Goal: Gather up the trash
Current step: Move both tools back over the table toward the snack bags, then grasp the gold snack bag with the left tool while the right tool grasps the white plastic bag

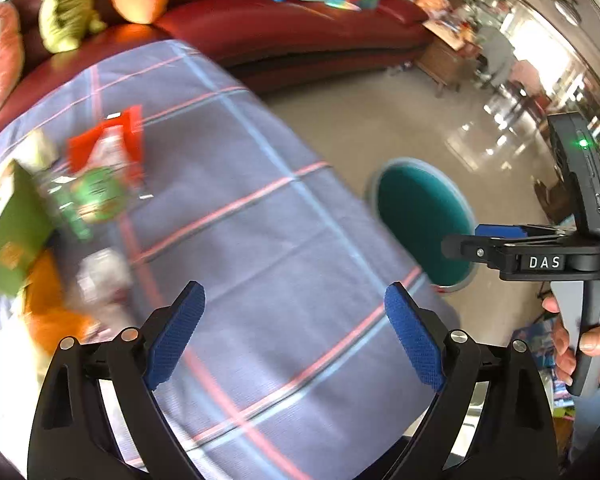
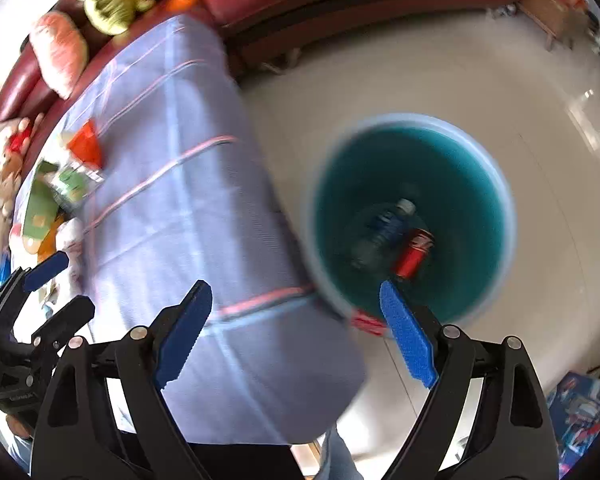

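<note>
A teal bin (image 2: 452,160) stands on the floor right of the table; it holds a red can (image 2: 414,254) and a blue-labelled bottle (image 2: 384,228). The bin also shows in the left wrist view (image 1: 420,216). Trash lies at the table's far left: a red wrapper (image 1: 112,140), a green-labelled clear packet (image 1: 92,196), a green box (image 1: 12,232), a white crumpled packet (image 1: 100,276) and an orange item (image 1: 48,304). My left gripper (image 1: 296,336) is open and empty above the tablecloth. My right gripper (image 2: 300,332) is open and empty, over the table edge near the bin.
The table (image 1: 260,240) has a blue checked cloth. A red sofa (image 1: 284,28) with plush toys (image 1: 68,4) and books stands behind it. The right gripper's body (image 1: 540,256) and hand show at the right of the left wrist view. Glossy floor (image 2: 440,80) surrounds the bin.
</note>
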`<state>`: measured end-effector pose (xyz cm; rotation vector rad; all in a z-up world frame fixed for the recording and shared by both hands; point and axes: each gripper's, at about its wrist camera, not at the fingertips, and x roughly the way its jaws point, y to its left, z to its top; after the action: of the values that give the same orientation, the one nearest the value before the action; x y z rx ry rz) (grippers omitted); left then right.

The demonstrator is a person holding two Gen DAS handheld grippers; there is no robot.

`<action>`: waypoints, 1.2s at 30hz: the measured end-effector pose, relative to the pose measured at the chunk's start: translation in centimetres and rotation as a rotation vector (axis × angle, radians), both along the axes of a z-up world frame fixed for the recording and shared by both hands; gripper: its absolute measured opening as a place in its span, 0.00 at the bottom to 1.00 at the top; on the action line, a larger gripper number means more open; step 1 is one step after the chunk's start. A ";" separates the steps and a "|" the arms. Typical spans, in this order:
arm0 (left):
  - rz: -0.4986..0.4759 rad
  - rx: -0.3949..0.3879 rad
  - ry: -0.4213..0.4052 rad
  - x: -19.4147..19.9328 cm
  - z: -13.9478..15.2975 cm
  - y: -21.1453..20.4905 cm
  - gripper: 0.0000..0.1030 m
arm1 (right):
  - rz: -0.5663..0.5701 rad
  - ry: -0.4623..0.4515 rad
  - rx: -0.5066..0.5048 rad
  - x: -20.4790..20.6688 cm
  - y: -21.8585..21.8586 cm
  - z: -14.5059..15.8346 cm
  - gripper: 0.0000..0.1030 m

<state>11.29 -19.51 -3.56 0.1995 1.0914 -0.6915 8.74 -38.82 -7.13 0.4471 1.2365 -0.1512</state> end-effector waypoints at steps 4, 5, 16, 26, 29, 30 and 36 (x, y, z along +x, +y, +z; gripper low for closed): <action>0.066 -0.002 -0.016 0.4 0.9 4.4 0.89 | 0.052 -0.007 -0.003 1.5 3.6 0.9 0.80; 0.080 0.000 -0.019 0.6 1.0 5.5 0.89 | 0.066 -0.009 -0.003 1.9 4.6 1.0 0.80; 0.210 0.024 -0.015 -0.2 0.6 17.4 0.89 | 0.268 0.010 -0.016 4.1 15.7 1.9 0.80; 0.267 0.038 -0.001 -2.9 -0.4 22.4 0.89 | 0.347 0.015 -0.046 3.0 20.9 2.1 0.80; 0.281 0.036 -0.036 -2.0 -0.2 22.5 0.89 | 0.338 0.013 -0.042 3.7 21.5 1.8 0.80; 0.289 0.031 -0.047 -1.3 -0.2 22.4 0.89 | 0.331 0.017 -0.038 4.0 21.5 1.7 0.80; 0.247 0.068 -0.052 1.9 -1.1 19.9 0.89 | 0.291 0.030 -0.009 5.6 20.9 1.2 0.80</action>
<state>13.19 0.41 -4.63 0.1370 1.0686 -0.4270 14.32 -17.93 -5.89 0.2541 1.3159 0.0847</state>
